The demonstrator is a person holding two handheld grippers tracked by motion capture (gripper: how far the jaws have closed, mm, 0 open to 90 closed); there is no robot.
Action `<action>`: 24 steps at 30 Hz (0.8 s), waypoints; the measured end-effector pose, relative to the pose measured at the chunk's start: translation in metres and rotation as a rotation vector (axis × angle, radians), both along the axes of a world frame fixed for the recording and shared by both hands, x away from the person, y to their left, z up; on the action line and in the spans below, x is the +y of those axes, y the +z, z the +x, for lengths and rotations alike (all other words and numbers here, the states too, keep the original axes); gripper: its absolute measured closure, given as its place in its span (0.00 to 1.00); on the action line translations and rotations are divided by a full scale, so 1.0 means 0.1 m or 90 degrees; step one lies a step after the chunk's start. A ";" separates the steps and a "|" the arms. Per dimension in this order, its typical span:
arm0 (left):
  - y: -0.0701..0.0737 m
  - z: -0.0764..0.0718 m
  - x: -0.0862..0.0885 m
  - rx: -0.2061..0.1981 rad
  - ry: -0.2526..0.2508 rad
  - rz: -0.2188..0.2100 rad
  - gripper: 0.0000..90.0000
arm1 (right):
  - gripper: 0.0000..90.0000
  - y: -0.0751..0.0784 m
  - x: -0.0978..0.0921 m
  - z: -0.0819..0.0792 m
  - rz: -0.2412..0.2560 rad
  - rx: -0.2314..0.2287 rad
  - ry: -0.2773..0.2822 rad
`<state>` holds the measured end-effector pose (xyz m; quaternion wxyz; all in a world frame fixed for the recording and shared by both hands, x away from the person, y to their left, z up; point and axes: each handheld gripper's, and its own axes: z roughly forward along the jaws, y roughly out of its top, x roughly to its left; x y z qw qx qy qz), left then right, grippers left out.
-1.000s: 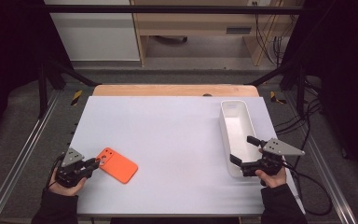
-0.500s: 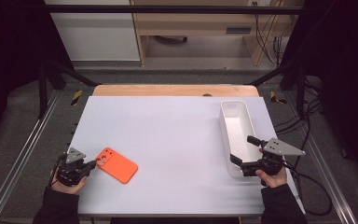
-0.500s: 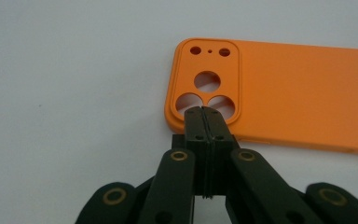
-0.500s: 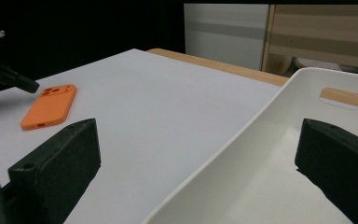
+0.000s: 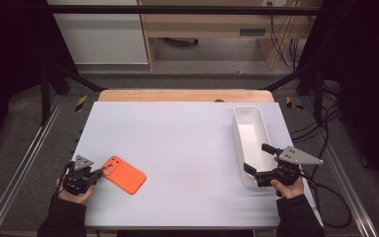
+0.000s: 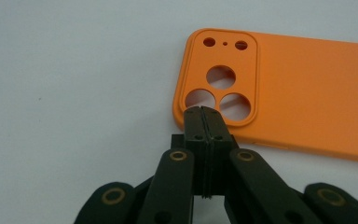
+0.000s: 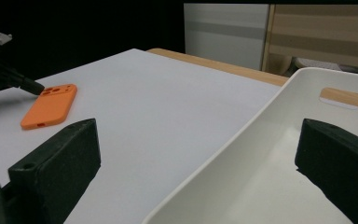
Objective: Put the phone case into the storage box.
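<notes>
An orange phone case (image 5: 126, 175) lies flat on the white table (image 5: 187, 143) at the front left, camera holes toward my left gripper (image 5: 97, 173). In the left gripper view that gripper (image 6: 203, 114) is shut, its joined tips resting at the case's (image 6: 307, 93) camera-end edge. My right gripper (image 5: 255, 158) is open at the front right, astride the near end of a long white bin (image 5: 237, 133). In the right gripper view one jaw is outside the bin (image 7: 335, 79) and the other inside it. The case (image 7: 49, 109) and the left gripper (image 7: 35, 87) show far off there.
The bin is empty and has a handle slot in its far end wall. A wooden strip runs along the table's far edge. Metal rails flank the table on both sides, and cables trail at the right.
The left hand has shifted slightly leftward beside the case's end. The case, the bin and the right gripper have stayed in place.
</notes>
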<state>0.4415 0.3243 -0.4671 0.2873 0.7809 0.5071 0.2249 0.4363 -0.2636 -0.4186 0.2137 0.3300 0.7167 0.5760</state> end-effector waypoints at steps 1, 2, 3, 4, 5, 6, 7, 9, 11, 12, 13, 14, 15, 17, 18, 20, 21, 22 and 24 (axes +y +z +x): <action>0.00 0.01 0.00 -0.001 0.002 -0.001 1.00 | 0.00 0.00 0.00 0.00 0.000 0.000 0.000; -0.01 0.02 -0.01 -0.003 0.003 -0.003 1.00 | 0.00 0.00 0.00 0.00 -0.001 -0.001 0.000; -0.01 0.03 -0.01 -0.004 0.005 -0.005 1.00 | 0.00 0.00 0.00 0.00 -0.002 -0.001 0.000; -0.01 0.04 -0.02 -0.006 0.006 -0.006 1.00 | 0.00 0.00 0.00 0.00 -0.001 0.000 -0.001; -0.01 0.04 -0.02 -0.006 0.006 -0.006 1.00 | 0.00 0.00 0.00 0.00 -0.001 0.001 0.000; -0.01 0.05 -0.02 -0.006 0.007 -0.007 1.00 | 0.00 0.00 0.00 0.00 -0.001 0.001 0.000; -0.02 0.06 -0.02 -0.008 0.009 -0.009 1.00 | 0.00 0.00 0.00 0.00 -0.001 0.001 0.000; -0.02 0.08 -0.03 -0.011 0.011 -0.012 1.00 | 0.00 0.00 0.00 0.00 -0.001 0.001 0.000; -0.02 0.10 -0.04 -0.011 0.013 -0.012 1.00 | 0.00 0.00 0.00 0.00 -0.001 0.001 0.000; -0.03 0.11 -0.04 -0.013 0.015 -0.016 1.00 | 0.00 0.00 0.00 0.00 -0.002 0.001 0.000; -0.03 0.12 -0.05 -0.013 0.015 -0.016 1.00 | 0.00 0.00 0.00 0.00 -0.002 0.001 0.000; -0.03 0.13 -0.05 -0.014 0.015 -0.016 1.00 | 0.00 0.00 0.01 0.00 -0.002 0.001 0.000; -0.03 0.14 -0.05 -0.015 0.016 -0.018 1.00 | 0.00 0.00 0.01 0.00 -0.002 0.001 0.000; -0.04 0.16 -0.06 -0.018 0.018 -0.019 1.00 | 0.00 0.00 0.01 0.00 -0.002 0.001 0.000; -0.04 0.18 -0.07 -0.019 0.019 -0.020 1.00 | 0.00 0.00 0.00 0.00 -0.002 0.001 0.000; -0.04 0.18 -0.08 -0.020 0.020 -0.020 1.00 | 0.00 0.00 0.00 0.00 -0.002 0.001 0.000; -0.04 0.20 -0.08 -0.020 0.022 -0.025 1.00 | 0.00 -0.01 0.01 0.00 -0.003 0.001 0.000; -0.04 0.21 -0.08 -0.019 0.022 -0.028 1.00 | 0.00 -0.01 0.01 0.00 -0.003 0.001 0.000; -0.05 0.22 -0.08 -0.019 0.024 -0.032 1.00 | 0.00 -0.01 0.01 0.00 -0.004 0.001 0.000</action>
